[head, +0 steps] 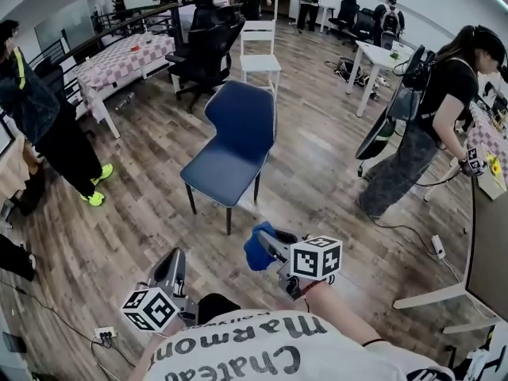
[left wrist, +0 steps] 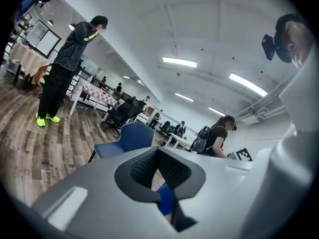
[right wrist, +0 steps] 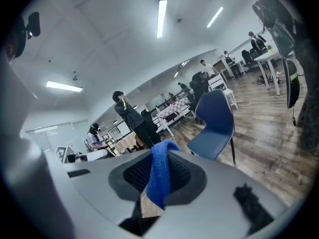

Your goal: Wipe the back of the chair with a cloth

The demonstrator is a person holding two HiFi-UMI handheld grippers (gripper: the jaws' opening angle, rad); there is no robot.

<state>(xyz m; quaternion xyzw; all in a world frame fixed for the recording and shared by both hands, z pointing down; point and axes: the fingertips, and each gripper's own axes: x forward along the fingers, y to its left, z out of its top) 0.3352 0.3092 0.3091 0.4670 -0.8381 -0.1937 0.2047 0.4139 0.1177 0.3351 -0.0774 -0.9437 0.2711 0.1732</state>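
Drooping fuzzy blue cloth (right wrist: 159,168) pinched in right hand-held gripper (right wrist: 155,183); left hand-held gripper (left wrist: 158,164) closed, empty.

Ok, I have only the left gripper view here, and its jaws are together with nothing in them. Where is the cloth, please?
Observer: The right gripper view shows the blue cloth clamped between the jaws of the right gripper.
Operator: Is the cloth touching the chair?
Observer: No. In the head view the blue chair stands apart from it, with wooden floor between them.
Operator: And the back of the chair?
Observer: Its rear side is on the far side, facing a white chair.
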